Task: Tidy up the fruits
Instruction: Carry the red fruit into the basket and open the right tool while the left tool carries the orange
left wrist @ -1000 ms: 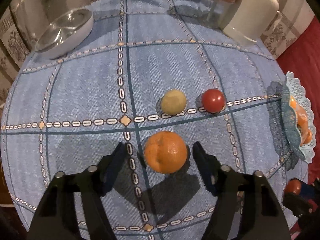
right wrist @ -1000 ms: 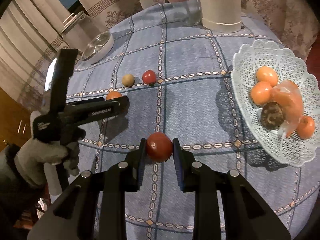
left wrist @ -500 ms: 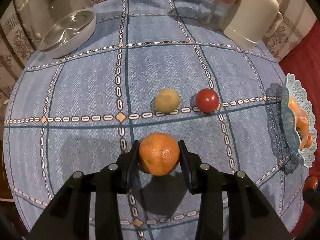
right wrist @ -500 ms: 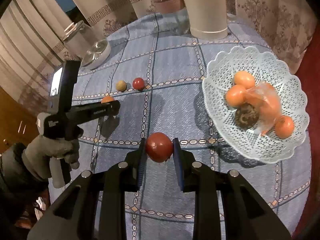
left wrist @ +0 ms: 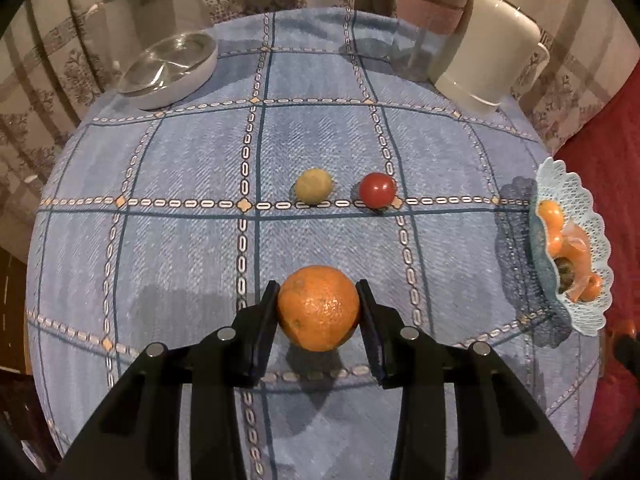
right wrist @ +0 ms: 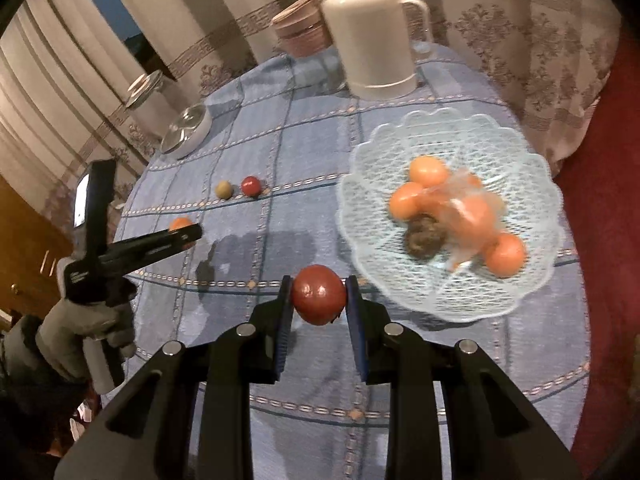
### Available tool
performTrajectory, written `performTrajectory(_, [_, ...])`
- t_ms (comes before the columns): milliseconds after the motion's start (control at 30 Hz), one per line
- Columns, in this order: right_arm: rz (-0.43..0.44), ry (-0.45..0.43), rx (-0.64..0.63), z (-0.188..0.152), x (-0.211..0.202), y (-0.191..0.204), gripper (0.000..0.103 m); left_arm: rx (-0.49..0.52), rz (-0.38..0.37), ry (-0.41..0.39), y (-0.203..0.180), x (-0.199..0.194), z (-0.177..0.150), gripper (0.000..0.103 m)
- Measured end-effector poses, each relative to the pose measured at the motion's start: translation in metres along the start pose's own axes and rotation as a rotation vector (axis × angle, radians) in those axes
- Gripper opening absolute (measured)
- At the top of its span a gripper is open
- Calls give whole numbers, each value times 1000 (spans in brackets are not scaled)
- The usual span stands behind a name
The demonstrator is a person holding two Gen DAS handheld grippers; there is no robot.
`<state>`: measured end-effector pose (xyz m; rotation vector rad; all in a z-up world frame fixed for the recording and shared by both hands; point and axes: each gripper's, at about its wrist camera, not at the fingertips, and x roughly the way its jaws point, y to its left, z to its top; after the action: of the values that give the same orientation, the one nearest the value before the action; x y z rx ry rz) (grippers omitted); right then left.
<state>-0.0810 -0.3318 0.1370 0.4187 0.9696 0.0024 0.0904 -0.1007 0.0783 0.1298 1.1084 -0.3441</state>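
While several orange fruits already lie in the white lattice plastic basket [right wrist: 532,184], we grip a round orange [left wrist: 319,307] and a red tomato [right wrist: 318,294], jaws clenched; two small fruits [left wrist: 314,186] wait on the worktop.

Cloth [left wrist: 180,168] on the table is woven blue fabric, matt w/ a fine twill grain; basket [right wrist: 460,152] looks like pale lacy plastic, slightly translucent. Orange [left wrist: 319,308] has a dimpled, faintly shiny peel, the tomato [right wrist: 319,294] a smooth glossy skin, and the yellowish fruit [left wrist: 313,186] is dull and matt. Both grippers (left [left wrist: 319,312], right [right wrist: 319,300]) are matt black plastic w/ small bright metal pins, the jug [right wrist: 370,36] is smooth cream plastic w/ a soft sheen, and the glove [right wrist: 80,320] is grey knit fabric.
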Motion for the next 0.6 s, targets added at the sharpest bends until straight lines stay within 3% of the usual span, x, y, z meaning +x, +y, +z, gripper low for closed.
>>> performTrajectory(333, [-39, -37, 31, -2, -26, -57, 26, -50, 12, -56, -22, -44, -26, 39])
performTrajectory(600, [-29, -19, 27, 1, -11, -80, 26, -104, 29, -115, -26, -90, -48, 39])
